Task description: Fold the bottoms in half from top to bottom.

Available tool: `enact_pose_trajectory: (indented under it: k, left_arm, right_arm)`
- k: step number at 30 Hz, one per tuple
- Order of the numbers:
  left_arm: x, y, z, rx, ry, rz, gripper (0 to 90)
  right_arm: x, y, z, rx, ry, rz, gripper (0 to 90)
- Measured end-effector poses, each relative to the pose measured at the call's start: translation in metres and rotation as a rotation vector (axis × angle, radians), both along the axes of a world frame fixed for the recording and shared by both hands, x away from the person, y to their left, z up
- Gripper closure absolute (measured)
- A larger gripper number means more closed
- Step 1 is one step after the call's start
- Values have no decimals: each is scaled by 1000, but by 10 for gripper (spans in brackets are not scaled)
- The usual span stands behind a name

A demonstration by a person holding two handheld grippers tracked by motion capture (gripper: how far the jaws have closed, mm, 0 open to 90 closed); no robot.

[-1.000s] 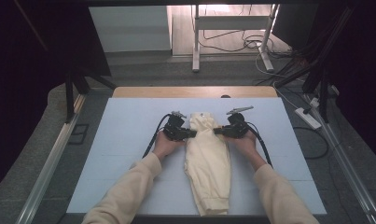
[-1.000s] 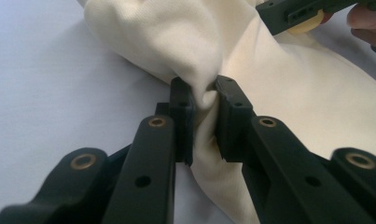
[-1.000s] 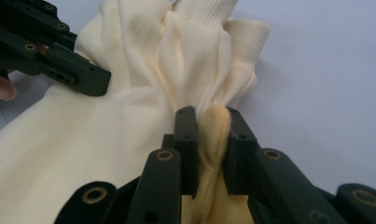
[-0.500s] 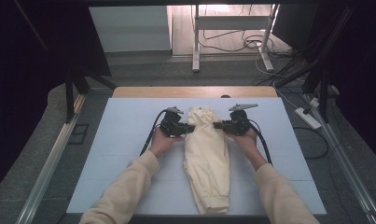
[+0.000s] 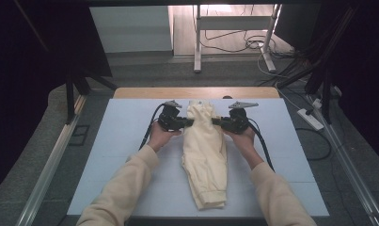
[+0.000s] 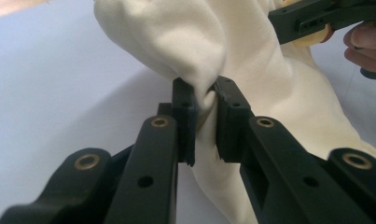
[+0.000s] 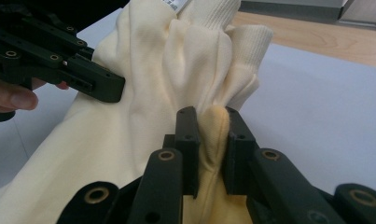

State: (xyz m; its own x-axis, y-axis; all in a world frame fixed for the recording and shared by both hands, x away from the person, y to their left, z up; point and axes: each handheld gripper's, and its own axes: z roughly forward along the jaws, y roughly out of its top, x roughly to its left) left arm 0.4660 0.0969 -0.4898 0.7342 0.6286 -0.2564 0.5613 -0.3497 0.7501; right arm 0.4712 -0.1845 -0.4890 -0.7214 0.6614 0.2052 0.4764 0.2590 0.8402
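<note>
Broad pale-blue mat (image 5: 130, 155) spread over a wooden table (image 5: 145, 92), with a cream-yellow knitted cotton garment (image 5: 205, 157) lying lengthwise down its middle: ribbed hem nearest the person, upper end raised and bunched at the far side. Looks like the lifting step of a fold or straightening job, with the garment's top gathered from both flanks and held just off the mat while the lower part rests flat.

Left gripper (image 6: 205, 100) clamped almost shut on a pinched ridge of the cream fabric, pads pressing the cloth from both sides. Right gripper (image 7: 211, 116) likewise nearly closed, a fold with a seam squeezed between its pads. Both grippers level with each other in the high view, facing inward, garment between them.

Next move, as a judgement: either carrying the top end toward the hem to fold, or drawing the two grips apart to spread the bunched ribbed collar (image 7: 237, 37). Even, matched travel needed in both hands so the cloth does not slip or twist.

Around: mat bare on both sides, nothing on it to obstruct. Trailing black cables (image 5: 264, 148) from each gripper lying on the mat beside the forearms, possibly snagging on a long pull. White power strip (image 5: 311, 118) on the floor to the right, well apart.
</note>
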Motion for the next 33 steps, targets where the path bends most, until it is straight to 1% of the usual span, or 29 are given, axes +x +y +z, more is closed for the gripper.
enact_pose_trajectory:
  k: [2,5,8,10,14,17,22,29,33]
  left_arm:
    - [3,1,4,-7,-7,-1,792]
    - [6,1,12,-15,-30,0,792]
    - [6,0,22,-18,-57,-7,792]
    - [4,-1,25,-16,-71,-14,792]
    - [2,-3,25,0,-78,-20,792]
    - [1,-4,22,-3,-77,-19,792]
    - [-1,-2,21,-15,-77,-29,791]
    - [-8,-2,23,-27,-101,-49,791]
    - [-11,-3,24,-27,-112,-61,791]
  right_arm:
    - [3,-1,4,6,-8,-2,790]
    - [5,-3,12,6,-27,-5,789]
    - [6,-5,21,16,-54,-4,789]
    - [5,-7,23,17,-67,-2,788]
    - [3,-10,23,9,-65,2,787]
    - [2,-10,20,-2,-68,8,787]
    - [0,-11,19,2,-76,16,787]
    - [-7,-14,21,13,-97,36,786]
    - [-11,-16,22,8,-107,40,786]
